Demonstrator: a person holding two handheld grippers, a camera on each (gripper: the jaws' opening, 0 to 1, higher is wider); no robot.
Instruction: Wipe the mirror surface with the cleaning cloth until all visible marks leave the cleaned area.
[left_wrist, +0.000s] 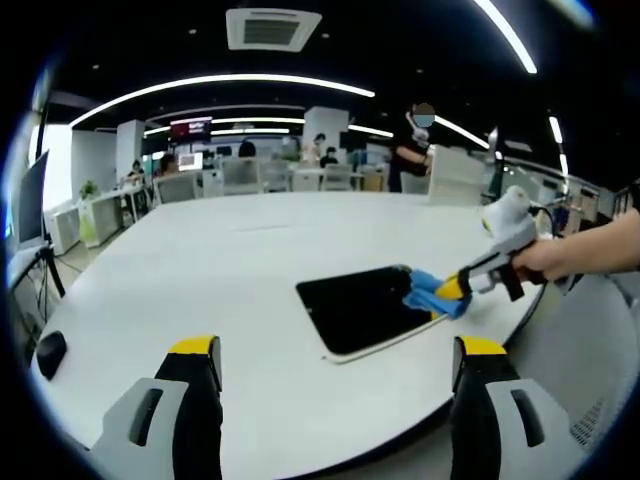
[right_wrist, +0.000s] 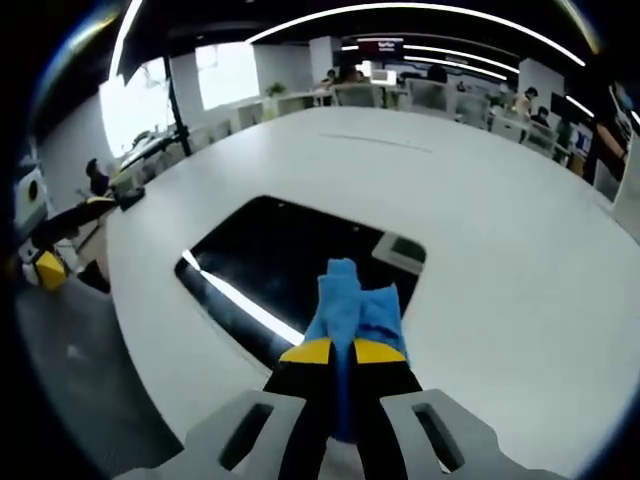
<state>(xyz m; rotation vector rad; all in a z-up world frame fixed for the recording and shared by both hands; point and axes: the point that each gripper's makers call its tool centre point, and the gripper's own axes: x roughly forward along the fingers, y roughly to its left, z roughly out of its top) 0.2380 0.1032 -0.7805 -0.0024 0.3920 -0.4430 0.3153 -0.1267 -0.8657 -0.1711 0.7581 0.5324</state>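
A dark rectangular mirror lies flat on the round white table, reflecting ceiling lights. My right gripper is shut on a blue cleaning cloth, which rests on the mirror near its edge. From the left gripper view, the right gripper comes in from the right, held by a hand, pressing the blue cloth on the mirror's right end. My left gripper hangs open above the table's near edge, short of the mirror, holding nothing.
A black object lies at the table's left edge. Office chairs and desks stand beyond the table, with people at the back. A tripod stands at the left.
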